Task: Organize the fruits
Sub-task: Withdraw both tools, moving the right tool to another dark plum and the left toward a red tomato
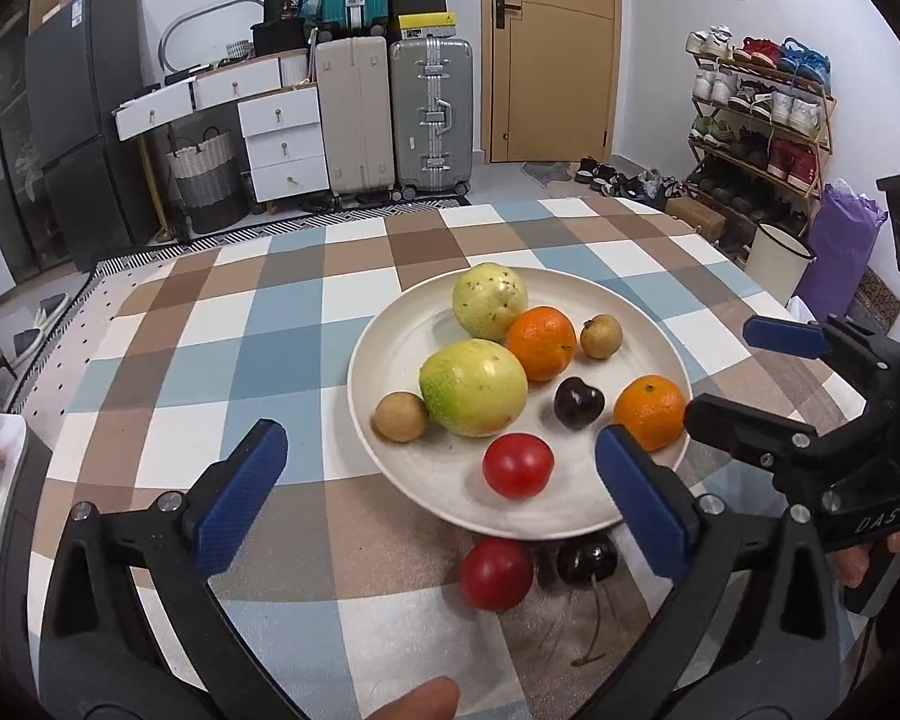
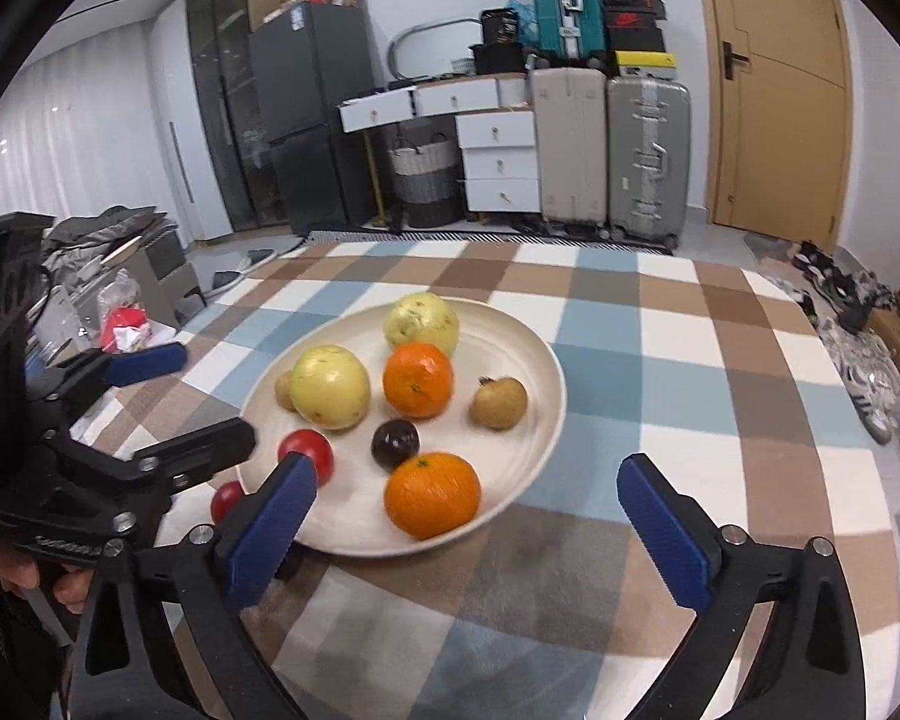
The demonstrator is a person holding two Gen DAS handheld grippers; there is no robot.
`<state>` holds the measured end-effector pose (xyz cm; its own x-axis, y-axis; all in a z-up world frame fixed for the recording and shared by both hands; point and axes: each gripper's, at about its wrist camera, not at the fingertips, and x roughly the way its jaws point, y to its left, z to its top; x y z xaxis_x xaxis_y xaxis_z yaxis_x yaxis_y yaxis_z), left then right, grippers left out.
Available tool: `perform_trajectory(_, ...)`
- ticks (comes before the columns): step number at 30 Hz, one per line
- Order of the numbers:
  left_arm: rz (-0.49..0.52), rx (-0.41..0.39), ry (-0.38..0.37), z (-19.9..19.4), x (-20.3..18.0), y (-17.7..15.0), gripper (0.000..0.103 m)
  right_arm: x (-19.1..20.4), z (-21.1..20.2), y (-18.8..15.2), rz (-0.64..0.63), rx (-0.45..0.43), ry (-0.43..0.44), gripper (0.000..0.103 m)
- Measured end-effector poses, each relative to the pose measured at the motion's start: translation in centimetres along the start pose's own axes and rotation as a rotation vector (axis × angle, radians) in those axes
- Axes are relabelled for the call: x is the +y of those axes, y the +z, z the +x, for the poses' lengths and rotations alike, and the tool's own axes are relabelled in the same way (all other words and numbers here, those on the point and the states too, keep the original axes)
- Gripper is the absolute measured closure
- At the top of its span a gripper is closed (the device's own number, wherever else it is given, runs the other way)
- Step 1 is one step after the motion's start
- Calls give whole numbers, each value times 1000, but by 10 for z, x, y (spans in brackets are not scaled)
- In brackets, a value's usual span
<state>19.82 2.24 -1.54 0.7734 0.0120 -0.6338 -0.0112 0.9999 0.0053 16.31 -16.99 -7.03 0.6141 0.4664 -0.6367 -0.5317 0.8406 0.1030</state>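
Fruits mostly sit on the plate point(image 1: 384, 360) already: two guavas, two oranges, two longans, a cherry and a red tomato point(image 1: 517, 465). Off its near rim, on the tablecloth point(image 1: 258, 330), wait another tomato point(image 1: 495, 573) and a cherry point(image 1: 587, 561), at six o'clock. Both lie between the released left gripper point(image 1: 438, 498) fingers; the right gripper point(image 2: 480, 528) gapes empty too.
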Motion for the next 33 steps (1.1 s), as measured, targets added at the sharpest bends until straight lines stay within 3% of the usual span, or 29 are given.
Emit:
perform_trajectory(11, -31, 17, 7, -39, 14, -22, 0, 0, -23, -13, 71, 47, -17, 1)
perform_trajectory(21, 26, 56, 28, -68, 12, -49, 0, 20, -37, -34, 87, 67, -40, 1)
perform_trajectory(33, -46, 74, 15, -57, 28, -59, 0, 43, -14, -41, 100, 142, -6, 1)
